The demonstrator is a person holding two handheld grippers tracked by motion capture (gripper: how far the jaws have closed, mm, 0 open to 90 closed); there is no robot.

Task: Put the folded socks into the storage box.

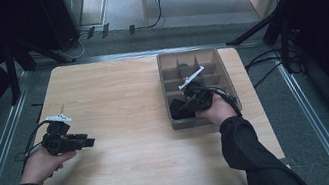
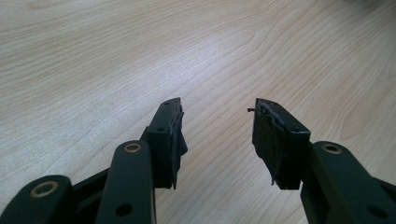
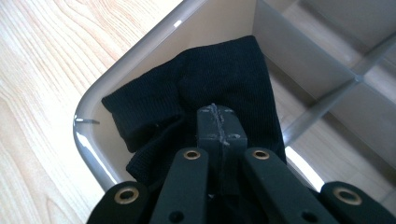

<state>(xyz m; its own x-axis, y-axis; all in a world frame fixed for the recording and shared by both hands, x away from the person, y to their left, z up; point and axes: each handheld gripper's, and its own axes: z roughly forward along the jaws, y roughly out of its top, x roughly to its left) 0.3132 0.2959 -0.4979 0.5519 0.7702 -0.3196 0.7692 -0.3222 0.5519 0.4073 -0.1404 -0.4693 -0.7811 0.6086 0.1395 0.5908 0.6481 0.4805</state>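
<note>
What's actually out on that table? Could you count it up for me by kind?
Grey divided bins: 1
Black knitted cloths, lying in the bin's near corner compartment: 1
Hand-held grippers: 2, left gripper with jaws apart over bare wood, right gripper with jaws together on the cloth
Total: 4

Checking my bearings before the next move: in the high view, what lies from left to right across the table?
Left tool → bare wooden table → black cloth in the grey divided bin, with the right tool on it.

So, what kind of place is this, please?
Probably a recording workspace, not a home: a bare wooden table on grey carpet, dark stands with floor cables around it, and a grey divided bin holding a black cloth.
</note>
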